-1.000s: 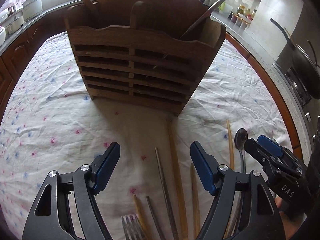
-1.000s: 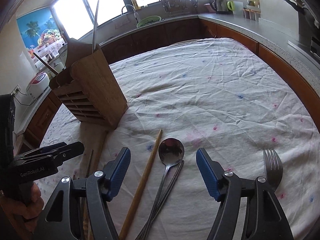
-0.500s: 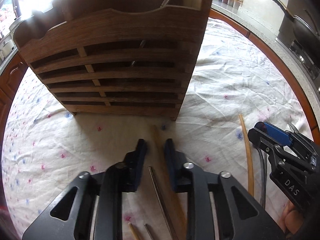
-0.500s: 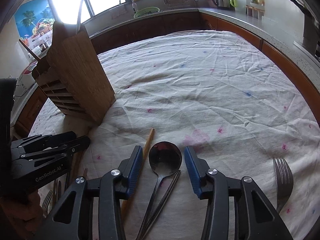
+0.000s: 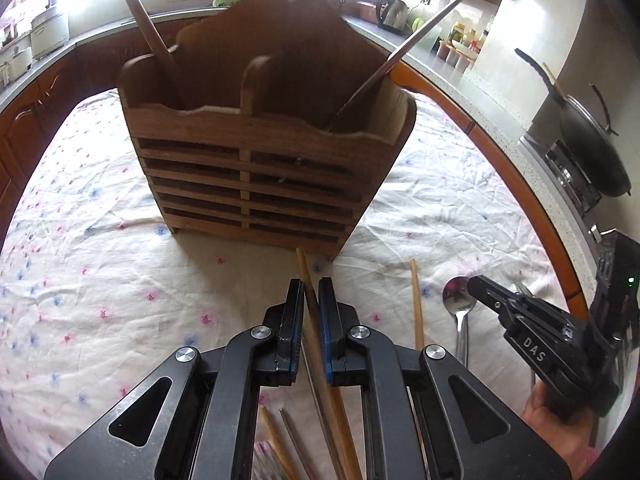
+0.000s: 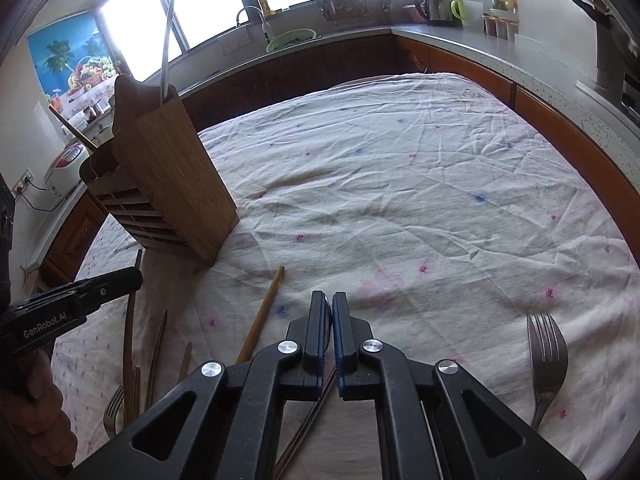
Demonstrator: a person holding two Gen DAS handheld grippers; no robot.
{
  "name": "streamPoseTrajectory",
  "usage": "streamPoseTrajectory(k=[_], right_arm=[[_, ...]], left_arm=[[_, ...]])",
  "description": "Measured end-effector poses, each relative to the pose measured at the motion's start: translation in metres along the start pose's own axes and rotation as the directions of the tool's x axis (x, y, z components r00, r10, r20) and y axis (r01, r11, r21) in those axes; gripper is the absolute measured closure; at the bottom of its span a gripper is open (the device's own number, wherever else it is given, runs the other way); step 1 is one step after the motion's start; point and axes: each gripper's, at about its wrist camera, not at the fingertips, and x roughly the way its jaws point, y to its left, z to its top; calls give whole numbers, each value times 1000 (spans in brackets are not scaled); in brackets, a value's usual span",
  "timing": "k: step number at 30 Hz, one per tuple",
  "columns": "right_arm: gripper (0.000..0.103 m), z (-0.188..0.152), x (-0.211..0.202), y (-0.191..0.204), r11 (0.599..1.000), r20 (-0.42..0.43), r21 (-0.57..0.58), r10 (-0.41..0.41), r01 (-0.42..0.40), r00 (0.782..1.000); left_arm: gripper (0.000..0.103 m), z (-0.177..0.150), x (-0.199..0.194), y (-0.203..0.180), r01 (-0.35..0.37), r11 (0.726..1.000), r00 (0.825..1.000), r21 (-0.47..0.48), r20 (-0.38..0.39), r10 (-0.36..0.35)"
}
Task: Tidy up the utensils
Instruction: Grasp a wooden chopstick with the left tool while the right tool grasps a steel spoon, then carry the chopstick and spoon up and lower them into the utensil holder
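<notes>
My left gripper (image 5: 311, 300) is shut on a long wooden chopstick (image 5: 303, 268), whose tip points at the slatted wooden utensil holder (image 5: 256, 176) just ahead. The holder has a wooden utensil in its left compartment and a thin stick in its right one. My right gripper (image 6: 330, 312) is closing to a narrow slit, and the pads pinch the bowl of a metal spoon (image 6: 329, 322). In the left wrist view the spoon (image 5: 458, 300) lies on the cloth at the right gripper's (image 5: 476, 284) tip. In the right wrist view the left gripper (image 6: 134, 276) is at the left, in front of the holder (image 6: 168, 168).
Another wooden chopstick (image 6: 262, 314) lies left of the spoon, with metal chopsticks under my right gripper. A fork (image 6: 546, 360) lies at the right. More sticks and a fork (image 6: 114, 408) lie at the lower left. A floral cloth (image 6: 400, 200) covers the table; counters ring it.
Both grippers went from wide open to shut. The left one closed on the wooden chopstick and rose, backing off from the holder; the right one closed on the spoon's bowl and stayed in place.
</notes>
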Motion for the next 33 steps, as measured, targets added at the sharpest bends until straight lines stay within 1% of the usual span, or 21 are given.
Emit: streamPoseTrajectory(k=[4, 6, 8, 11, 13, 22, 28, 33], right_arm=[[100, -2, -4, -3, 1000, 4, 12, 24, -24, 1000], [101, -1, -8, -4, 1000, 22, 13, 19, -19, 1000], [101, 0, -13, -4, 999, 34, 18, 34, -35, 999], [101, 2, -29, 3, 999, 72, 3, 50, -50, 996], [100, 4, -43, 10, 999, 104, -20, 47, -45, 993], [100, 7, -107, 39, 995, 244, -100, 52, -29, 968], [100, 8, -128, 48, 993, 293, -116, 55, -22, 954], [100, 9, -141, 58, 991, 327, -132, 56, -13, 944]], left_arm=[[96, -5, -27, 11, 21, 1000, 999, -19, 37, -20], [96, -4, -37, 18, 34, 999, 998, -35, 49, -32], [96, -8, -43, 17, 35, 998, 997, -42, 67, -32], [96, -10, -59, 18, 42, 998, 995, -51, 96, -37], [97, -11, -69, 17, 49, 997, 992, -52, 116, -42], [97, -24, -124, 14, 81, 996, 975, -41, 209, -70], [97, -30, -147, 15, 95, 995, 964, -42, 254, -81], [98, -32, -165, 18, 104, 993, 949, -46, 302, -86]])
